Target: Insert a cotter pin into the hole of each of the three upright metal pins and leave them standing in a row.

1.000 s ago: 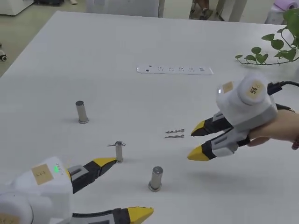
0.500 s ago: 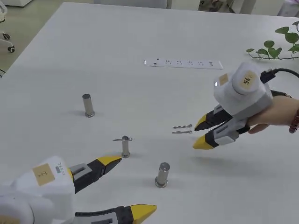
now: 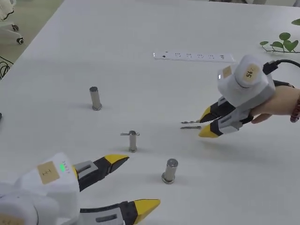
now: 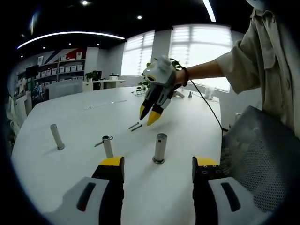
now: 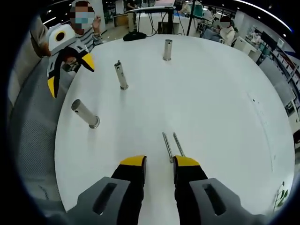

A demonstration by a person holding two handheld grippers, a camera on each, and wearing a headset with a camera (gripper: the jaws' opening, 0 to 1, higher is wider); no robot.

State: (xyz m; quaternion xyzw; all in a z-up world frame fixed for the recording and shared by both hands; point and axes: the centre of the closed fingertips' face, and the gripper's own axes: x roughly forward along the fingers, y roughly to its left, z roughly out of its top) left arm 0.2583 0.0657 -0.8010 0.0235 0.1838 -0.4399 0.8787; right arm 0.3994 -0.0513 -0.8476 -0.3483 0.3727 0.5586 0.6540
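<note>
Three upright metal pins stand on the white table: the far pin [image 3: 95, 98], the middle pin [image 3: 132, 140] with a cotter pin through its top, and the near pin [image 3: 170, 170]. Two loose cotter pins [image 3: 190, 124] lie flat side by side. My right gripper [image 3: 206, 124] is open by a narrow gap, its yellow tips just right of them; in the right gripper view the cotter pins [image 5: 171, 145] lie just ahead of the right gripper [image 5: 159, 162]. My left gripper [image 3: 138, 182] stands wide open, holding nothing, with the near pin [image 4: 160, 148] ahead of it.
A white power strip [image 3: 193, 56] lies farther back on the table. Plant leaves [image 3: 283, 42] reach in at the far right edge. A mesh chair [image 4: 267, 154] stands beside the table, and the table's near edge lies close behind the left gripper.
My right gripper has moved left and down to the loose cotter pins, and its jaws have narrowed. The left gripper has hardly moved; the camera has shifted.
</note>
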